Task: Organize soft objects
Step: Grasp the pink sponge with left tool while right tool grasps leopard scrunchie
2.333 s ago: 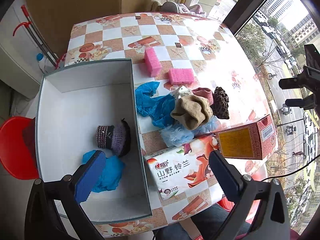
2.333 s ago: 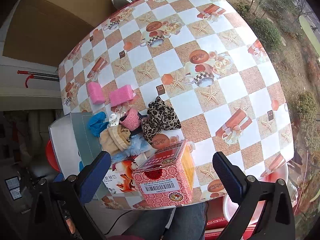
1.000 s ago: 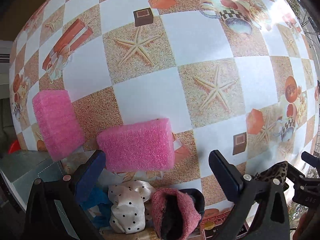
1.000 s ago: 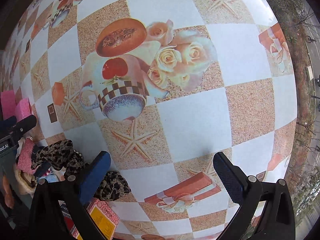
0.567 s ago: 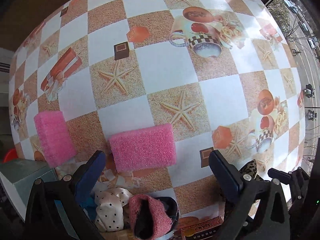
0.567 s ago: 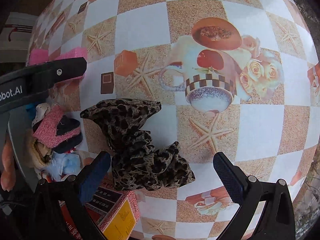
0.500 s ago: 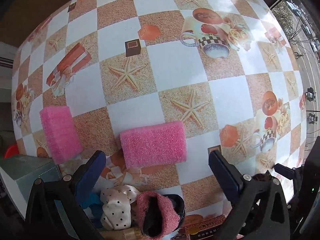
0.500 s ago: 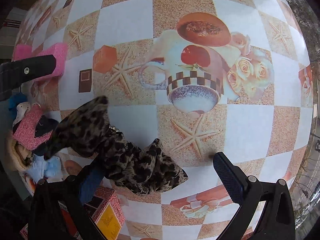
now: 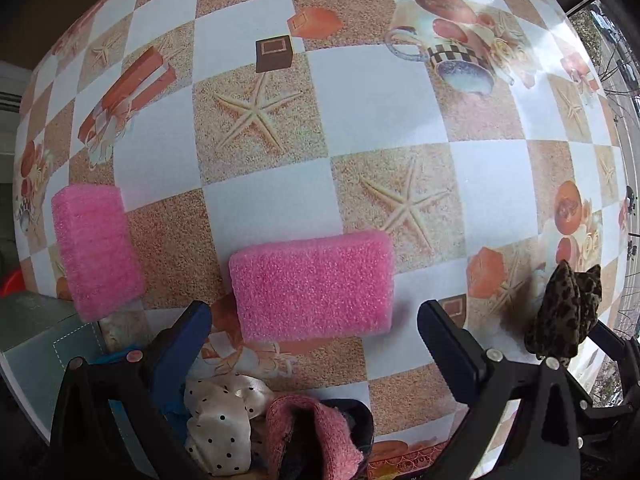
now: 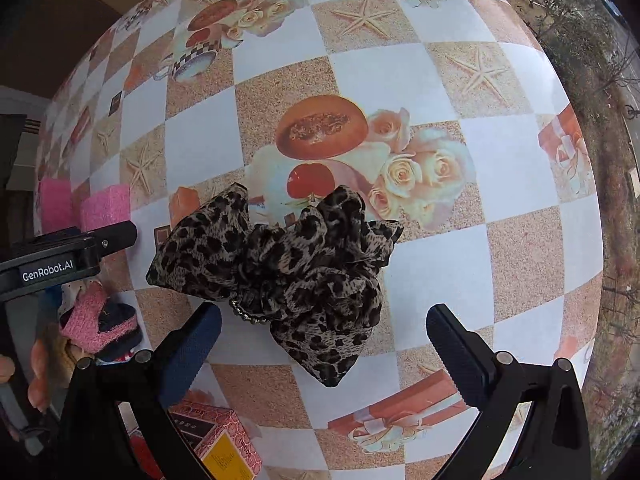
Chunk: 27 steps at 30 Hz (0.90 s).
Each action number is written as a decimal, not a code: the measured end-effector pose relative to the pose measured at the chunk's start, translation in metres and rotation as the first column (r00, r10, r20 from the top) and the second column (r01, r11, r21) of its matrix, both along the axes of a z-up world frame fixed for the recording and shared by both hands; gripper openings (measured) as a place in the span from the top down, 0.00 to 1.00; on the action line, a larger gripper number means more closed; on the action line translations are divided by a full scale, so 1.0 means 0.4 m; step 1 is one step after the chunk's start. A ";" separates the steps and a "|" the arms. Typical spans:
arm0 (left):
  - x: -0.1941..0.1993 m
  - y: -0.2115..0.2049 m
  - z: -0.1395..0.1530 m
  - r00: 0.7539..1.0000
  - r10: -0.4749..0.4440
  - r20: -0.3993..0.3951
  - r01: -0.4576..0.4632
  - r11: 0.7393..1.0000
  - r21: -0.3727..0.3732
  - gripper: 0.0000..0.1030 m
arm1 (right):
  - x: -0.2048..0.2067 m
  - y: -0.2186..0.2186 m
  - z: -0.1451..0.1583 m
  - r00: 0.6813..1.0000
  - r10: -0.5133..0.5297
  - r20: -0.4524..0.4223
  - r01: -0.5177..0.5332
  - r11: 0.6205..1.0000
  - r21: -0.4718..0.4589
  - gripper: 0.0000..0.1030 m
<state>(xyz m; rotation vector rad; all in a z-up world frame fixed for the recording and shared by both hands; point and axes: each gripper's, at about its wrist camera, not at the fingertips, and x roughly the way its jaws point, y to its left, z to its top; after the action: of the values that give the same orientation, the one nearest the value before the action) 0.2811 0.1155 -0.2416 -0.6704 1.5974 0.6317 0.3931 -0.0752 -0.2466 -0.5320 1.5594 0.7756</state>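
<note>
The left gripper (image 9: 314,344) hovers with jaws spread wide just short of a pink foam block (image 9: 312,286) lying on the table (image 9: 368,112), a second pink block (image 9: 94,252) off to its left. The right gripper (image 10: 322,344) is likewise wide apart over the leopard-print scrunchie (image 10: 288,276), which seems to rest on the table untouched.

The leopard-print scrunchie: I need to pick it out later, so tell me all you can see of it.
The leopard-print scrunchie is thin, ruffled brown-and-black spotted fabric gathered on a dark beaded band. It lies crumpled on the patterned tablecloth, just ahead of the open right gripper, apart from the other soft things.
</note>
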 end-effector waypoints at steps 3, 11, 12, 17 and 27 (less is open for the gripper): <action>0.017 -0.008 -0.021 1.000 0.005 -0.010 -0.005 1.000 -0.003 0.00 | -0.001 0.028 -0.012 1.000 0.018 0.017 -0.017 1.000 -0.013 0.00; 0.032 -0.008 -0.046 0.999 0.039 0.019 -0.038 0.999 -0.031 0.00 | -0.008 0.128 -0.047 0.990 0.093 0.103 -0.084 0.993 -0.085 0.00; 0.032 -0.005 -0.054 0.999 0.030 0.017 -0.030 0.999 -0.029 0.00 | -0.015 0.141 -0.047 0.989 0.097 0.111 -0.087 0.992 -0.095 0.00; 0.023 0.011 -0.050 0.999 0.033 0.021 -0.032 0.999 -0.028 0.00 | -0.043 0.100 -0.045 0.992 0.068 0.110 -0.058 0.994 -0.096 0.00; 0.031 0.006 -0.015 0.998 0.006 0.057 -0.006 1.000 0.008 0.29 | 0.005 0.158 -0.007 0.989 0.075 0.130 -0.066 0.995 -0.072 0.41</action>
<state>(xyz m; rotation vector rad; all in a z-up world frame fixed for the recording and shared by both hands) 0.2934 0.1180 -0.2475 -0.6817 1.5399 0.6186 0.3950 -0.0121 -0.2495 -0.6781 1.4533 0.7282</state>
